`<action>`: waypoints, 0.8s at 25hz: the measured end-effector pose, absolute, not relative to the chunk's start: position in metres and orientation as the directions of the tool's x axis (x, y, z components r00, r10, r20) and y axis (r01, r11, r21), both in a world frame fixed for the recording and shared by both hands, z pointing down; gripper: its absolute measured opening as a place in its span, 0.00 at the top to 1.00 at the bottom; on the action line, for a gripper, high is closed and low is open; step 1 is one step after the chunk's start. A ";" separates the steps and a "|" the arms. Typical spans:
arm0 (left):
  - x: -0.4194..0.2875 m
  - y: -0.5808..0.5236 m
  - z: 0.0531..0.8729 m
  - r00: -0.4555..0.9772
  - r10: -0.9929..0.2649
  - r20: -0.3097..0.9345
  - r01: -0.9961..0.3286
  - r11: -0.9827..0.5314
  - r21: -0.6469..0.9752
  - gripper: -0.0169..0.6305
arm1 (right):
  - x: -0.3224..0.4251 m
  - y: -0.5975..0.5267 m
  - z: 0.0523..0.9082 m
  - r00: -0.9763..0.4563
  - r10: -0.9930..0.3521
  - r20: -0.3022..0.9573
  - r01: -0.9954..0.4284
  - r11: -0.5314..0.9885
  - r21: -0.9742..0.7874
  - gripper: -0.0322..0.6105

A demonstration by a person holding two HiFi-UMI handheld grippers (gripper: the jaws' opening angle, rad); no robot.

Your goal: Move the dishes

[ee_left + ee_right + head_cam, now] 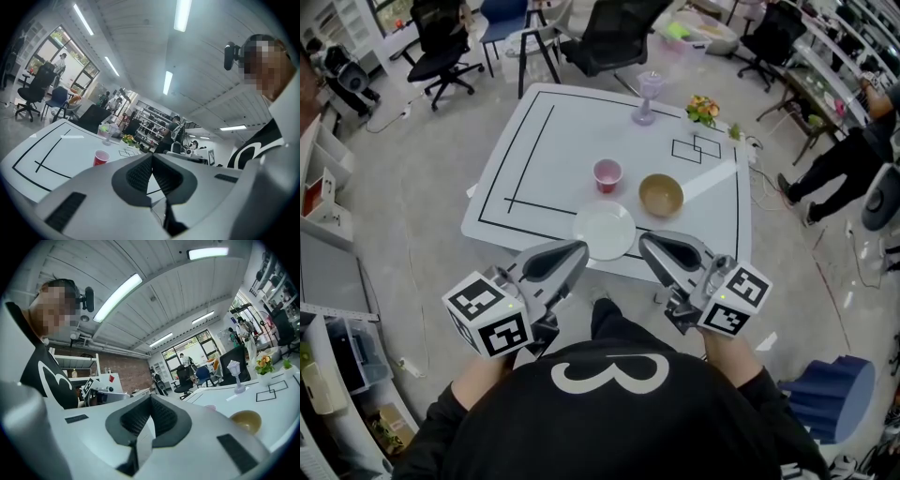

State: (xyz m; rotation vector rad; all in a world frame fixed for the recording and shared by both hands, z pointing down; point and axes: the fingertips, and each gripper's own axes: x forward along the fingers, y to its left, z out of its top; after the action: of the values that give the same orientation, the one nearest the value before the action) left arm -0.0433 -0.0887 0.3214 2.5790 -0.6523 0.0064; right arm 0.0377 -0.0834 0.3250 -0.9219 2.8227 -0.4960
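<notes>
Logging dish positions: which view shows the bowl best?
Head view: the bowl is seen whole from above. The right gripper view shows only its top above the claw; the left gripper view does not show it.

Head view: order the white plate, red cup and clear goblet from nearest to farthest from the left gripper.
1. white plate: at the near edge of the table, just right of the left gripper.
2. red cup: mid-table, beyond the plate.
3. clear goblet: at the far edge, further right.
</notes>
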 end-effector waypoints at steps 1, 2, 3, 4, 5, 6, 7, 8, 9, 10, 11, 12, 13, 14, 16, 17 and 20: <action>-0.044 -0.088 0.321 0.887 -0.448 0.114 -0.449 -0.774 0.447 0.97 | 0.036 -0.082 0.325 -0.806 -0.591 -0.022 -0.549 0.762 -0.344 0.94; -0.045 -0.088 0.321 0.886 -0.450 0.110 -0.448 -0.775 0.446 0.97 | 0.035 -0.081 0.326 -0.808 -0.589 -0.020 -0.549 0.763 -0.341 0.94; -0.046 -0.088 0.321 0.886 -0.452 0.106 -0.449 -0.775 0.445 0.97 | 0.035 -0.080 0.328 -0.808 -0.588 -0.017 -0.549 0.764 -0.338 0.94; -0.046 -0.088 0.321 0.885 -0.453 0.104 -0.449 -0.775 0.445 0.97 | 0.034 -0.080 0.329 -0.808 -0.589 -0.013 -0.551 0.764 -0.336 0.94; -0.046 -0.088 0.321 0.885 -0.454 0.104 -0.450 -0.774 0.445 0.97 | 0.034 -0.079 0.330 -0.808 -0.589 -0.010 -0.553 0.764 -0.333 0.94; -0.046 -0.088 0.322 0.885 -0.455 0.103 -0.450 -0.774 0.446 0.97 | 0.035 -0.079 0.331 -0.807 -0.591 -0.007 -0.556 0.763 -0.330 0.94; -0.046 -0.088 0.322 0.884 -0.455 0.104 -0.450 -0.774 0.445 0.97 | 0.035 -0.078 0.331 -0.806 -0.591 -0.006 -0.557 0.763 -0.327 0.94; -0.047 -0.088 0.322 0.884 -0.456 0.104 -0.451 -0.774 0.444 0.97 | 0.035 -0.078 0.331 -0.806 -0.591 -0.005 -0.558 0.764 -0.325 0.94; -0.047 -0.088 0.323 0.883 -0.457 0.105 -0.453 -0.774 0.443 0.97 | 0.035 -0.078 0.331 -0.807 -0.591 -0.005 -0.558 0.765 -0.322 0.94; -0.047 -0.088 0.323 0.883 -0.458 0.105 -0.454 -0.774 0.442 0.97 | 0.035 -0.078 0.331 -0.808 -0.589 -0.002 -0.558 0.767 -0.317 0.94; -0.047 -0.088 0.323 0.883 -0.458 0.106 -0.455 -0.774 0.441 0.97 | 0.035 -0.078 0.332 -0.810 -0.587 0.002 -0.558 0.769 -0.311 0.94; -0.047 -0.088 0.324 0.882 -0.458 0.108 -0.456 -0.774 0.440 0.97 | 0.034 -0.078 0.332 -0.811 -0.586 0.007 -0.560 0.771 -0.304 0.94; -0.047 -0.088 0.325 0.882 -0.458 0.110 -0.456 -0.773 0.440 0.97 | 0.034 -0.078 0.333 -0.811 -0.585 0.010 -0.560 0.772 -0.300 0.94; -0.047 -0.088 0.326 0.882 -0.458 0.112 -0.458 -0.773 0.439 0.97 | 0.034 -0.078 0.333 -0.812 -0.584 0.009 -0.560 0.773 -0.298 0.94; -0.047 -0.089 0.327 0.880 -0.461 0.114 -0.460 -0.772 0.438 0.97 | 0.034 -0.079 0.334 -0.813 -0.582 0.009 -0.557 0.774 -0.301 0.94; -0.047 -0.089 0.327 0.879 -0.462 0.114 -0.462 -0.771 0.438 0.97 | 0.034 -0.079 0.335 -0.814 -0.581 0.011 -0.557 0.774 -0.302 0.94; -0.047 -0.090 0.329 0.877 -0.465 0.122 -0.468 -0.767 0.440 0.97 | 0.035 -0.081 0.335 -0.815 -0.579 0.015 -0.555 0.774 -0.303 0.94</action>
State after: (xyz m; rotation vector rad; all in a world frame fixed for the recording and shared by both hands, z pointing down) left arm -0.0474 -0.0897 0.3291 2.5795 -0.6815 0.0077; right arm 0.0348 -0.0807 0.3346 -0.9234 2.8840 -0.4542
